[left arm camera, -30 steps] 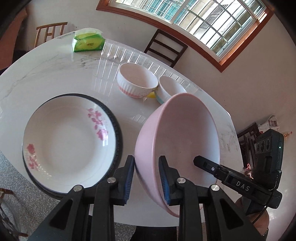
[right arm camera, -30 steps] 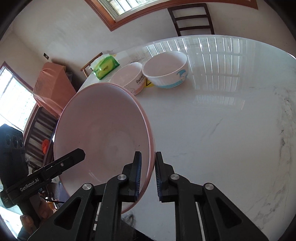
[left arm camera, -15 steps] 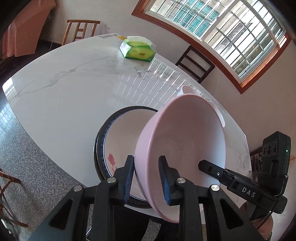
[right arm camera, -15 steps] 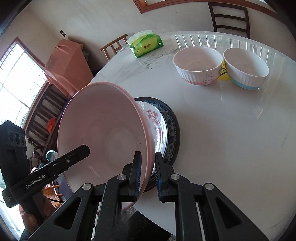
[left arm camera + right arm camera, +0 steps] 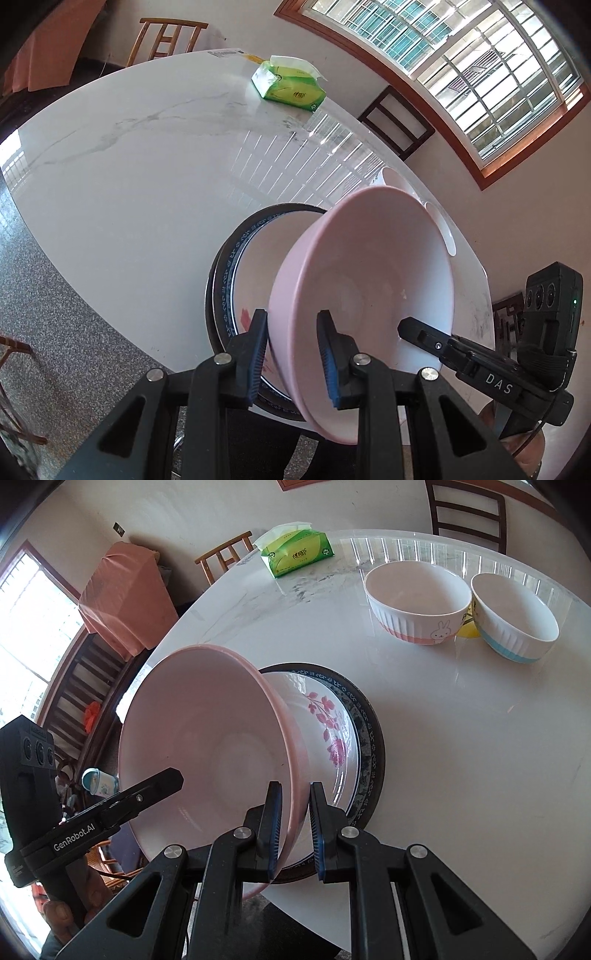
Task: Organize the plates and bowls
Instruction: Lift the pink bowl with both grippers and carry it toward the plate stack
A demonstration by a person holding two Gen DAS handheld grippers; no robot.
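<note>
A large pink bowl (image 5: 369,280) is held between both grippers, tilted. My left gripper (image 5: 291,350) is shut on its rim on one side; my right gripper (image 5: 293,823) is shut on the opposite rim (image 5: 207,746). The bowl hangs over a white flowered plate (image 5: 325,731) stacked on a dark-rimmed plate (image 5: 371,738) near the table's front edge; the plates also show in the left wrist view (image 5: 236,280). Whether the bowl touches the plate is hidden. Two small bowls stand further back: a pink-banded one (image 5: 417,602) and a blue-banded one (image 5: 517,616).
The white marble table (image 5: 140,177) carries a green tissue pack (image 5: 288,85) at the far side. Wooden chairs (image 5: 395,122) stand around the table. A covered pink object (image 5: 125,598) stands by the wall.
Both grippers have carried the pink bowl from the table's right side to over the stacked plates and lowered it closer to them. The grip on the rim is unchanged.
</note>
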